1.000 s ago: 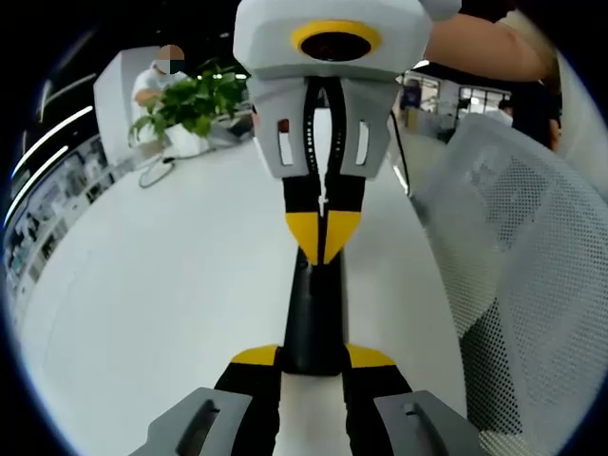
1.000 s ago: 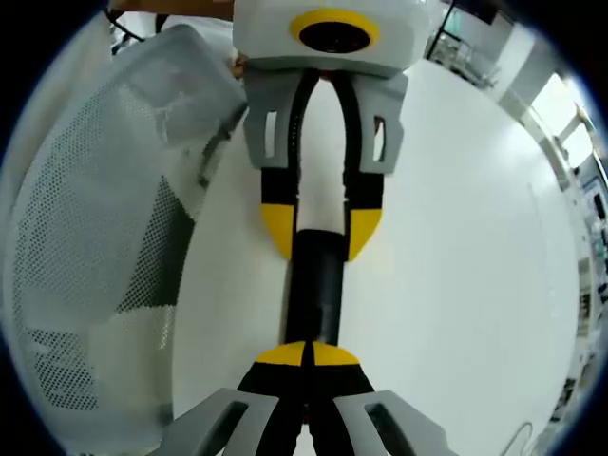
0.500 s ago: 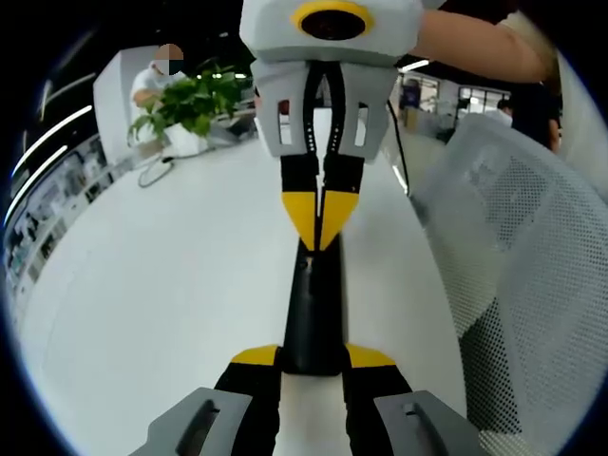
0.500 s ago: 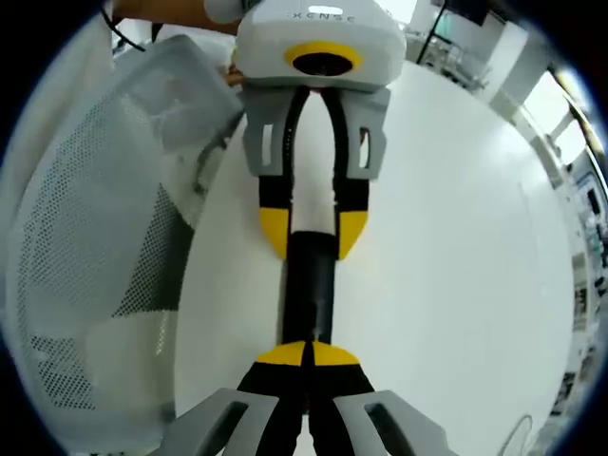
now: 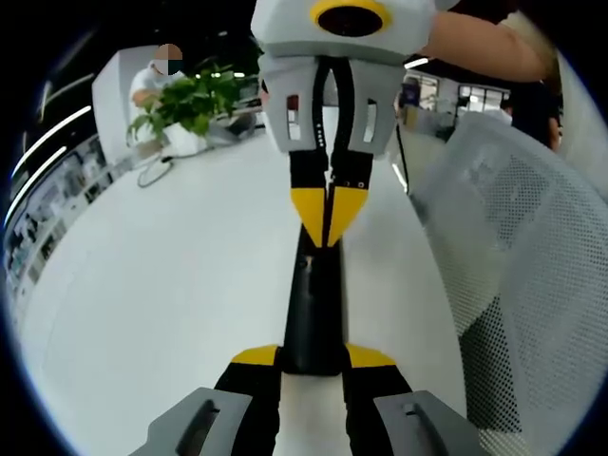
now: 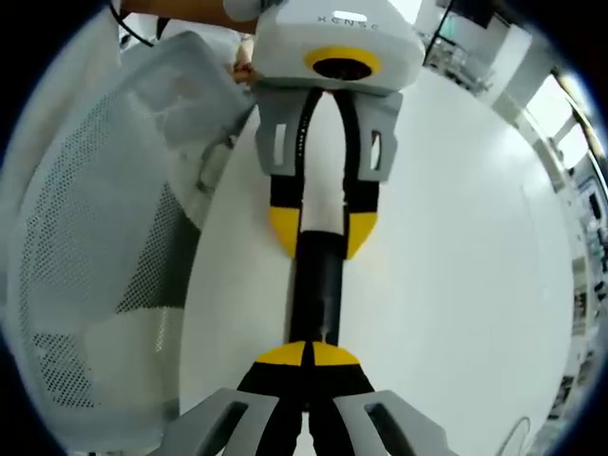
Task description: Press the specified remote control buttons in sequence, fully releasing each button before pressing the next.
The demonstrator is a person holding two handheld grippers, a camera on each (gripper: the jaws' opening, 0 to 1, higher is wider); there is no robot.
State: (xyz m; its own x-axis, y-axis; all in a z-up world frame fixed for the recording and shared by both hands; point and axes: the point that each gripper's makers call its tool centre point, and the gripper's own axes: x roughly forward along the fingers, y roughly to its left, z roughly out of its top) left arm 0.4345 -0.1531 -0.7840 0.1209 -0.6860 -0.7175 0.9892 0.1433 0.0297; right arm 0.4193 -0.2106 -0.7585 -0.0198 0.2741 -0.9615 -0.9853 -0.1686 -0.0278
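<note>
Left hand-held gripper [image 5: 312,359] clamped on black remote [image 5: 312,313], right hand-held gripper [image 5: 327,228] closed, tips touching remote's far end

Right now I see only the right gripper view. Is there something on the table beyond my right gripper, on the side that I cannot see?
Observer: Yes. In the left gripper view a potted plant stands at the far end of the white table, past the right gripper, whose tips are at the far end of the black remote.
Operator: Does anything lie near the plant?
Observer: A thin cable lies on the table just in front of it.
Operator: Is anybody there?
Observer: One person is behind the plant, at that far end.
</note>
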